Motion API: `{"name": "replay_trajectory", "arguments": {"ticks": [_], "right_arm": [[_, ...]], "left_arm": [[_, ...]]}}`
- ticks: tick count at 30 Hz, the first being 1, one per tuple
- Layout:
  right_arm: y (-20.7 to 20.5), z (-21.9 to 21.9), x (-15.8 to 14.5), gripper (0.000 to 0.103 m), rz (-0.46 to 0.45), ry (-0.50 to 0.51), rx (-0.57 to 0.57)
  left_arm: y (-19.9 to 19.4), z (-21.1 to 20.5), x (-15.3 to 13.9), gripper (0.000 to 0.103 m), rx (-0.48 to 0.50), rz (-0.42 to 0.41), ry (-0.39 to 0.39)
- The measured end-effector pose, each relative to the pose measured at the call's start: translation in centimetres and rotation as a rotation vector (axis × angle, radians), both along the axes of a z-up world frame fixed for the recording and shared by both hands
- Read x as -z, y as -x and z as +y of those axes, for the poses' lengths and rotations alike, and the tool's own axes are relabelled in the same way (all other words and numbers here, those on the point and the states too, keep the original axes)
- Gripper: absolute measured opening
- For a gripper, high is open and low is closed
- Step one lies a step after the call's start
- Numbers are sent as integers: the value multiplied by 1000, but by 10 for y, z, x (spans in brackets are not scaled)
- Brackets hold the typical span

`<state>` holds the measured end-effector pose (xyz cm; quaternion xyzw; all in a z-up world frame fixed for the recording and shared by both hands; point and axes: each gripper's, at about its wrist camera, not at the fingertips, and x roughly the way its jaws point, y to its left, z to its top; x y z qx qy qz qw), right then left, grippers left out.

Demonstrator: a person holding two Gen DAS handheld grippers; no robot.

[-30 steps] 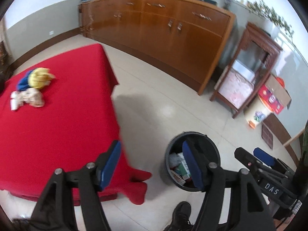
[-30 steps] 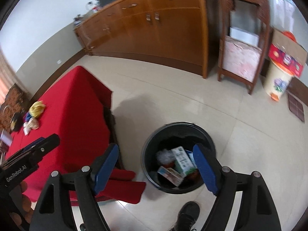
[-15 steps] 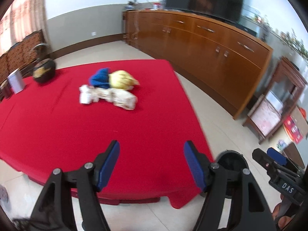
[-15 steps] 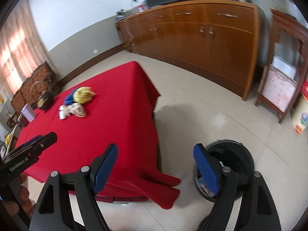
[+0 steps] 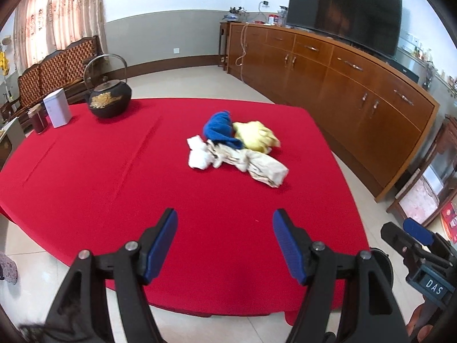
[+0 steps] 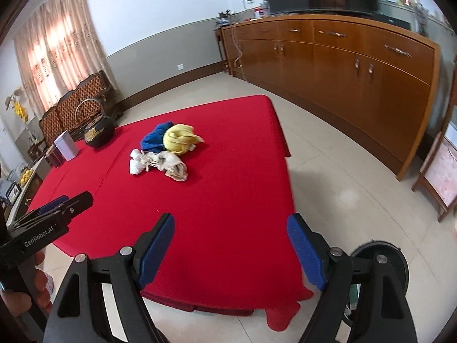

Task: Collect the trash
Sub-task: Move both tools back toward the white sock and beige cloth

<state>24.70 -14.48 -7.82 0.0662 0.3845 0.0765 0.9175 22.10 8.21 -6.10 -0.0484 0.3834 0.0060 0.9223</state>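
Red cloth covered the low table (image 5: 100, 171) in the middle of a tiled living room, with a long wooden sideboard (image 5: 342, 85) along the far wall. Near the table's centre lay the trash in one small heap: a crumpled blue wad (image 5: 220, 128), a crumpled yellow wad (image 5: 255, 136) touching it, and a twisted white-and-beige paper wrapper (image 5: 240, 160) in front of both. It seemed they had been left bunched so one reach could take them. A black iron kettle with a hoop handle (image 5: 110, 100) and a white tin (image 5: 57, 108) stood well apart at the far corner, clearly not rubbish.

Both tools hung over the near edge, tilted down toward the heap. The left gripper (image 5: 225, 243) had its blue pads apart with nothing between them; the right gripper (image 6: 231, 245) stood wider, also empty. A round black bin (image 6: 377, 254) sat on the floor by the table's corner, its contents too hidden to name, probably placed there for a short carry.
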Motion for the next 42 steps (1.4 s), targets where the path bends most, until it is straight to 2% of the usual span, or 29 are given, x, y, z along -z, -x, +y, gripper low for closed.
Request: {"name": "replay_trajectory", "arguments": {"ticks": [13, 26, 29, 31, 32, 34, 37, 42], "right_arm": [[-66, 61, 26, 82, 22, 5, -92], [-161, 111, 68, 82, 57, 0, -171], [-175, 118, 78, 69, 69, -1, -185], [-184, 123, 87, 39, 99, -4, -208], [-185, 124, 89, 36, 106, 1, -215], [-184, 127, 94, 20, 108, 12, -236], [-177, 126, 92, 9, 88, 13, -252], [-152, 94, 89, 9, 73, -3, -211]], "left_arm": [[-44, 41, 21, 71, -33, 16, 2], [-100, 60, 49, 71, -45, 36, -12], [-105, 59, 53, 71, -41, 40, -11], [-108, 56, 56, 71, -37, 46, -13], [-110, 55, 58, 71, -34, 48, -14], [-113, 51, 60, 71, -26, 52, -17], [-119, 44, 63, 71, -17, 57, -17], [-132, 30, 68, 71, 0, 67, -26]]}}
